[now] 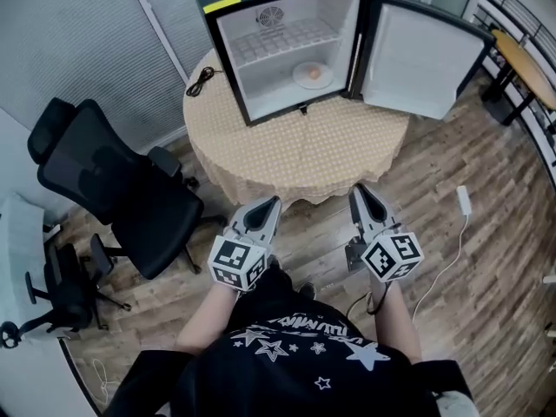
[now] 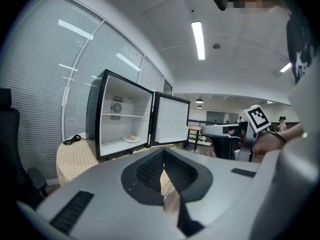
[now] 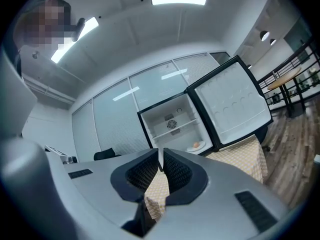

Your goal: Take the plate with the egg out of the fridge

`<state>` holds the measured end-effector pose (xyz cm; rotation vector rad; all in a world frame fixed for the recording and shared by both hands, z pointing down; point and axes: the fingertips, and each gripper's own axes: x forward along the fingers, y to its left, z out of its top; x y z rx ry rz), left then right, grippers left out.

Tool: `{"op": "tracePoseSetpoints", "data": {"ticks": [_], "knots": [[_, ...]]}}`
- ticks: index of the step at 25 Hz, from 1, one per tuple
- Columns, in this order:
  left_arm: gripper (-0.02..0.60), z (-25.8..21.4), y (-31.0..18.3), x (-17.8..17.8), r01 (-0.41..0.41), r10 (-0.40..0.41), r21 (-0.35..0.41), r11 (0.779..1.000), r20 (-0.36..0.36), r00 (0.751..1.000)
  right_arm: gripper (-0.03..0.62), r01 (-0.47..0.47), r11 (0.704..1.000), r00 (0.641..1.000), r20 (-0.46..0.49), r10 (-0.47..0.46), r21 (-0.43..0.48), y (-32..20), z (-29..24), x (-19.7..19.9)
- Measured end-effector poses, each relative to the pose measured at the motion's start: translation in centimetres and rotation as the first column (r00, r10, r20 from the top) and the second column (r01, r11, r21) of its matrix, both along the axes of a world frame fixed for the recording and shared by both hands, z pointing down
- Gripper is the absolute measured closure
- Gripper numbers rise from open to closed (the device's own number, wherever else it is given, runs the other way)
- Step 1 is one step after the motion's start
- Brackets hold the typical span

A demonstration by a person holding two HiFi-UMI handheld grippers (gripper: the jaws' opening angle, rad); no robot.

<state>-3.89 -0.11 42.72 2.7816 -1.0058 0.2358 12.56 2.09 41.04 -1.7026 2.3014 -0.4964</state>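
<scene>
A small black fridge (image 1: 287, 46) stands on a round table (image 1: 295, 150) with its door (image 1: 417, 59) swung open to the right. On its bottom shelf lies a white plate (image 1: 313, 75) with an egg (image 1: 314, 71) on it; the plate (image 2: 132, 139) and the plate (image 3: 199, 146) show small in both gripper views. My left gripper (image 1: 268, 207) and right gripper (image 1: 360, 195) hang side by side short of the table's near edge, both shut with nothing between the jaws, well away from the fridge.
A black office chair (image 1: 122, 189) stands left of the table. A black cable (image 1: 200, 81) lies on the tablecloth beside the fridge. A white adapter with cord (image 1: 464, 200) lies on the wooden floor at right. A wooden table (image 1: 526, 63) and railing are at far right.
</scene>
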Motion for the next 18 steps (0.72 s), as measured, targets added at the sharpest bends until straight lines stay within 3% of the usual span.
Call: {"op": "tracePoseSetpoints", "data": {"ticks": [5,14,18], "knots": [[0.575,1.6,-3.9,-0.2,0.021,-0.021,-0.031,0.999,-0.013,1.0,0.551,-0.004,1.0,1.0,-0.009,0.004,-0.004,-3.0,0.6,0.3],[0.575,1.5,-12.8,3.7,-0.065,0.064,-0.017,0.998,-0.036,0.997,0.551,-0.096,0.995,0.995,-0.018,0.096,-0.031,-10.1,0.8,4.0],[0.575,1.3,-17.0,4.1,-0.072,0.072,-0.013,0.997,-0.041,0.997,0.549,-0.095,0.995,0.996,-0.005,0.095,-0.033,-14.1,0.6,3.8]]}}
